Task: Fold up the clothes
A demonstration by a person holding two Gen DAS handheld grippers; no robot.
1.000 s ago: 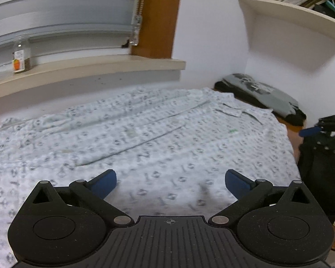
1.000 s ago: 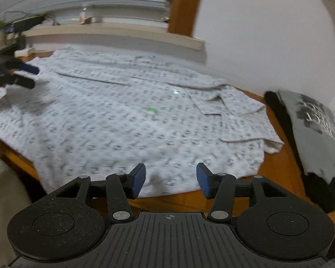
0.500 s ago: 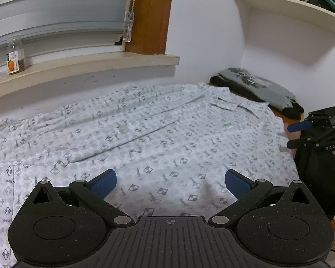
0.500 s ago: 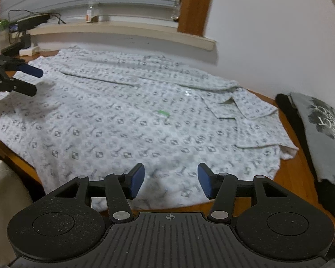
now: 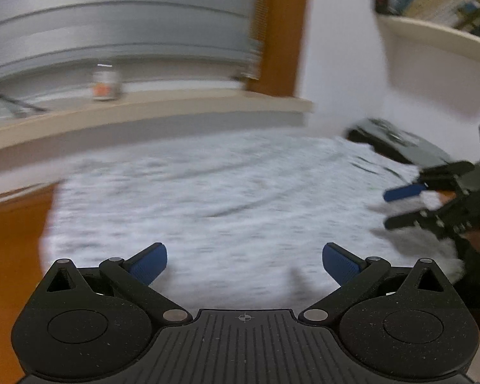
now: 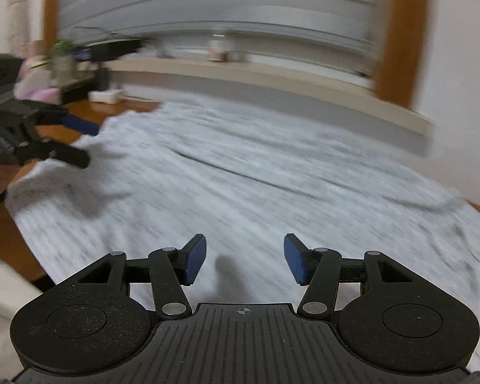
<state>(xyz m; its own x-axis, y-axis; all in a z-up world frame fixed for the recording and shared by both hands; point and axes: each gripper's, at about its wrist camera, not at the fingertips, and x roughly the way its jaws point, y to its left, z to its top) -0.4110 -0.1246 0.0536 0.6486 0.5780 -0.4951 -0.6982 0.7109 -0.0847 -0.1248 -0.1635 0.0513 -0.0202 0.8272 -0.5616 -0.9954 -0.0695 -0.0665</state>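
Observation:
A white patterned shirt [image 5: 208, 198] lies spread flat over the wooden table [image 5: 12, 243]; both views are blurred by motion. My left gripper [image 5: 244, 264] hovers open over the shirt's near edge, nothing between its blue pads. In the right wrist view the same shirt [image 6: 256, 176] fills the middle, and my right gripper [image 6: 244, 260] stands open above it with an empty gap. Each gripper shows in the other's view: the right gripper [image 5: 403, 206] at the shirt's right end, the left gripper [image 6: 76, 140] at its left end, each held by a hand.
A window ledge [image 5: 144, 108] with a small jar [image 5: 104, 83] runs behind the table. Folded dark and grey clothes [image 5: 396, 142] lie at the far right under a shelf [image 5: 432, 41]. Cables, a plant and small items [image 6: 80, 60] crowd the table's far left.
Both views have swung left and blurred. Bare table now shows left of the shirt in the left view; the right gripper sits farther in over the shirt. Jaw openings look unchanged.

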